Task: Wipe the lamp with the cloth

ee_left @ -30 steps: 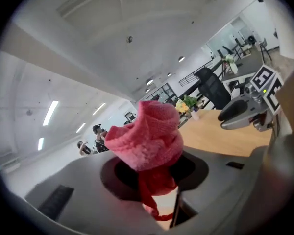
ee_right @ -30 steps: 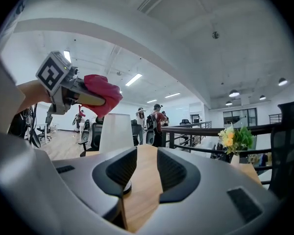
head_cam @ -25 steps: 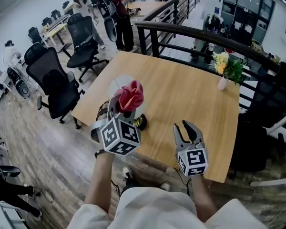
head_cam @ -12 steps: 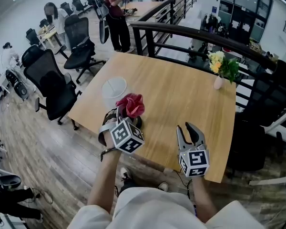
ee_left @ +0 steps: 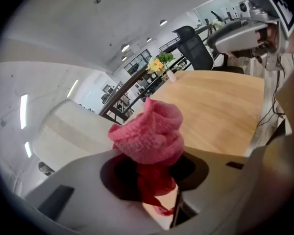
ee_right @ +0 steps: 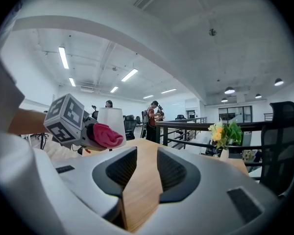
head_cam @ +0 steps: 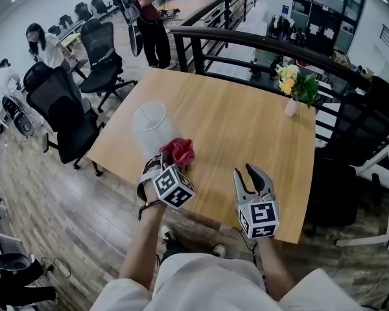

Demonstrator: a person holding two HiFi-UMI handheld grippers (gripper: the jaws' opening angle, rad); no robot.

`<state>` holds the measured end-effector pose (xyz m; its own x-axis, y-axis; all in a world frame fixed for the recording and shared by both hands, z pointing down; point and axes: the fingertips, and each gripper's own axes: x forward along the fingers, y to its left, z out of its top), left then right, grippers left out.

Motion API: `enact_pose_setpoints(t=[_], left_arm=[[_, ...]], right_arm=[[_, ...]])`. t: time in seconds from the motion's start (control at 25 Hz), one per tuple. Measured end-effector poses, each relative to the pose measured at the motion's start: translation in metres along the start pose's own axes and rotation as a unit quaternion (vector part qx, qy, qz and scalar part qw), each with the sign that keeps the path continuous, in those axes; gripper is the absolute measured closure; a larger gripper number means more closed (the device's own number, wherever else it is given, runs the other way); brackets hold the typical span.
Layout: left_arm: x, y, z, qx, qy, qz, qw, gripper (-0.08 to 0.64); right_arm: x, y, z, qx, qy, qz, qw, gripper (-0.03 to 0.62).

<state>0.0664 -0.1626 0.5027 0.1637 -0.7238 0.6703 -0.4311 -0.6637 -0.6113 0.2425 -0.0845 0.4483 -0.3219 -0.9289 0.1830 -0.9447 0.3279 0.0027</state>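
The lamp [head_cam: 149, 125] has a white shade and stands near the wooden table's front left corner. Its base is hidden behind my left gripper. My left gripper [head_cam: 174, 162] is shut on a bunched red cloth [head_cam: 177, 151], low beside the shade's right flank. In the left gripper view the cloth [ee_left: 149, 131] bulges out past the jaws, with the shade [ee_left: 63, 131] close on the left. My right gripper [head_cam: 245, 173] hovers over the table's front edge, open and holding nothing. The table shows through the gap in my right gripper [ee_right: 139, 165], and the cloth [ee_right: 106, 135] and shade [ee_right: 111, 121] sit at left.
A small vase of flowers [head_cam: 297, 88] stands at the table's [head_cam: 246, 128] far right corner. A black railing [head_cam: 259, 44] runs behind the table. Office chairs [head_cam: 58, 109] stand on the left, and people [head_cam: 146, 18] stand further back.
My left gripper has come down with the cloth from the top of the lampshade to low beside it, which uncovers the shade. My right gripper has hardly moved.
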Motion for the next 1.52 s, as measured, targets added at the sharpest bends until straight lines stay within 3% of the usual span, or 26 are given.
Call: enact_pose_setpoints(t=[0.24, 0.4, 0.52, 0.68, 0.92, 1.12, 1.24, 1.52], left_arm=[[-0.002, -0.041, -0.016, -0.068, -0.01, -0.065, 0.9955, 0.397], [-0.024, -0.057, -0.016, -0.135, -0.066, -0.076, 0.9857, 0.397], [-0.055, -0.054, -0.013, -0.193, -0.134, -0.062, 0.9702, 0.397], [-0.105, -0.036, -0.011, -0.258, -0.224, -0.034, 0.9394, 0.397], [-0.2, 0.008, -0.039, -0.273, -0.296, 0.005, 0.9154, 0.397], [-0.27, 0.022, -0.073, -0.273, -0.325, 0.031, 0.9048, 0.397], [-0.301, 0.019, -0.094, -0.267, -0.335, 0.044, 0.9024, 0.397], [-0.365, 0.001, -0.136, -0.247, -0.333, 0.06, 0.908, 0.397]], right_arm=[[0.006, 0.003, -0.009, -0.003, 0.019, 0.014, 1.0, 0.477], [0.005, 0.015, -0.001, -0.003, 0.021, 0.027, 0.999, 0.477], [-0.004, 0.028, 0.012, 0.0, 0.013, 0.033, 0.999, 0.499], [-0.021, 0.048, 0.035, 0.009, 0.001, 0.045, 0.999, 0.583], [-0.055, 0.116, 0.09, -0.004, -0.035, 0.068, 0.997, 0.583], [-0.092, 0.182, 0.122, -0.016, -0.064, 0.097, 0.993, 0.583], [-0.11, 0.209, 0.132, -0.029, -0.078, 0.098, 0.992, 0.583], [-0.156, 0.253, 0.137, -0.039, -0.072, 0.082, 0.993, 0.584]])
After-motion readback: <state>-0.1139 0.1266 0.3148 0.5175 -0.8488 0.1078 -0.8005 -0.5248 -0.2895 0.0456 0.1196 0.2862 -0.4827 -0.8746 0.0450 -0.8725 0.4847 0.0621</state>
